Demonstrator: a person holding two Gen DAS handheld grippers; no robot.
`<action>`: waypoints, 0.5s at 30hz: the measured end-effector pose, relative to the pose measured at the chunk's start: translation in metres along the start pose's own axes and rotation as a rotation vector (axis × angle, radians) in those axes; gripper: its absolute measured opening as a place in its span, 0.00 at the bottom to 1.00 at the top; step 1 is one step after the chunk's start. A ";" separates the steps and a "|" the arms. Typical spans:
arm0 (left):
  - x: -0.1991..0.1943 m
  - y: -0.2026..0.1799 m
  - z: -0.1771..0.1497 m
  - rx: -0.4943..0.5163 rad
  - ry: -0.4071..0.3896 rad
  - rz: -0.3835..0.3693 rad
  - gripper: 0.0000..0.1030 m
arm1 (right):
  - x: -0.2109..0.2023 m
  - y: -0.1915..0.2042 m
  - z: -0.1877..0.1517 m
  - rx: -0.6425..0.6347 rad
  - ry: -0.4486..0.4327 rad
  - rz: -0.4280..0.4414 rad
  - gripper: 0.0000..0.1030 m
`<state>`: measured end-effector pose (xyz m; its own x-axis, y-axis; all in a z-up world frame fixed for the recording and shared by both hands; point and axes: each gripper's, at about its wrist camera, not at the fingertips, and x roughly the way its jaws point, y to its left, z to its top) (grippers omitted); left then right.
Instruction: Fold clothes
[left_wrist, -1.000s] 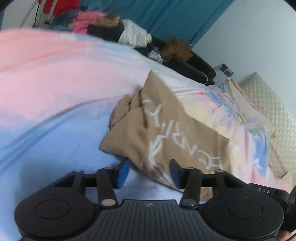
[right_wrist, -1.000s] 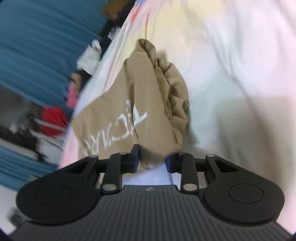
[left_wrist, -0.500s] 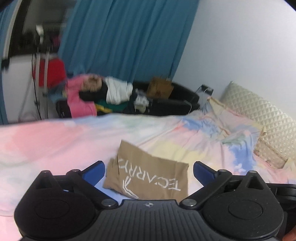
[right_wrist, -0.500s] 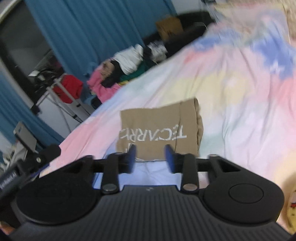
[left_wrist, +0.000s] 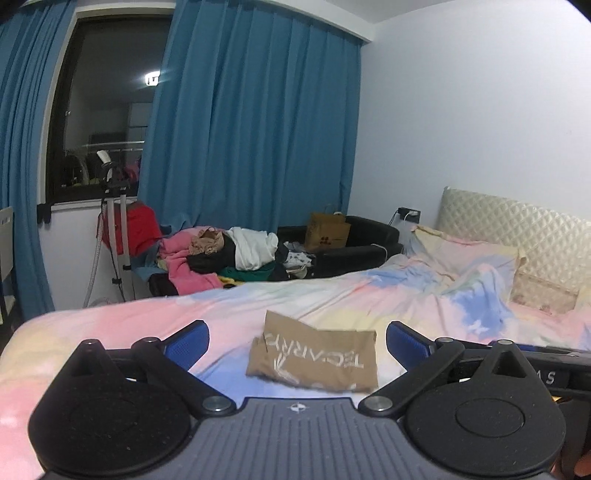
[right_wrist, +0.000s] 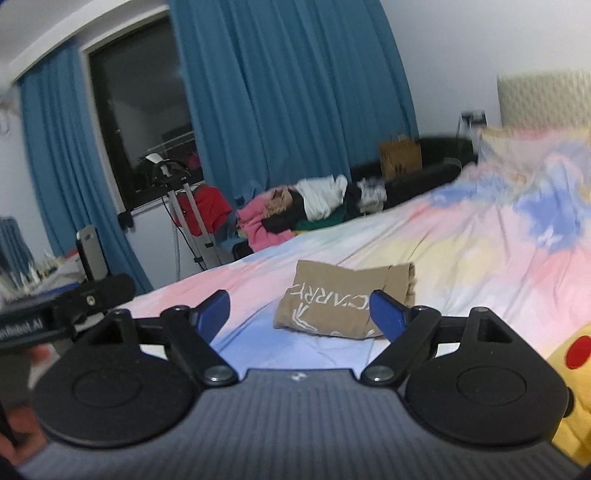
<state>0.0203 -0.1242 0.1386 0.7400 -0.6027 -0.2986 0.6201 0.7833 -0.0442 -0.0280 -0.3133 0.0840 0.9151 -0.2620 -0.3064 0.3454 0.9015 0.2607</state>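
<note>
Ahead of and below the left gripper (left_wrist: 297, 345), on the pastel bedspread (left_wrist: 110, 325), lies a tan shirt (left_wrist: 314, 360) folded into a flat rectangle with white lettering on its upper face. The shirt sits in the gap framed by the two blue pads, but it is well clear of them and rests on the bed alone. The left jaws are spread as wide as they go, with nothing between them; they have just been opening. One corner of the shirt, on its far left, sticks up a little.

From the right gripper (right_wrist: 299, 314) the same shirt (right_wrist: 340, 301) lies just beyond the fingertips, slightly to the right of centre, with its bunched, thicker edge on the right side. The right jaws also stand wide apart and grip nothing; they too have just been opening. The right-hand blue pad overlaps the shirt's near corner in the view, though it does not appear to touch it.

Farther off, past the bed's far edge, a heap of clothes (left_wrist: 229, 254) in pink, white, black and green rests on a dark couch (left_wrist: 354, 240), with a brown paper bag (left_wrist: 327, 232) standing on it. Blue curtains (left_wrist: 251, 122) hang behind. To the right of the left gripper is a quilted headboard (left_wrist: 517, 236). A yellow plush toy (right_wrist: 570, 365) shows at the right gripper's lower right.
</note>
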 end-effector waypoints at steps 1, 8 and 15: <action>-0.006 -0.001 -0.007 0.000 -0.002 0.004 1.00 | -0.004 0.002 -0.008 -0.019 -0.014 -0.004 0.82; -0.031 0.001 -0.053 0.043 -0.034 0.025 1.00 | -0.012 0.007 -0.047 -0.081 -0.087 -0.022 0.82; -0.029 0.002 -0.078 0.064 -0.020 0.033 1.00 | 0.000 0.012 -0.075 -0.125 -0.100 -0.059 0.82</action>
<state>-0.0204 -0.0933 0.0732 0.7651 -0.5798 -0.2802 0.6101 0.7919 0.0271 -0.0389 -0.2765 0.0187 0.9122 -0.3436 -0.2233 0.3767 0.9176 0.1270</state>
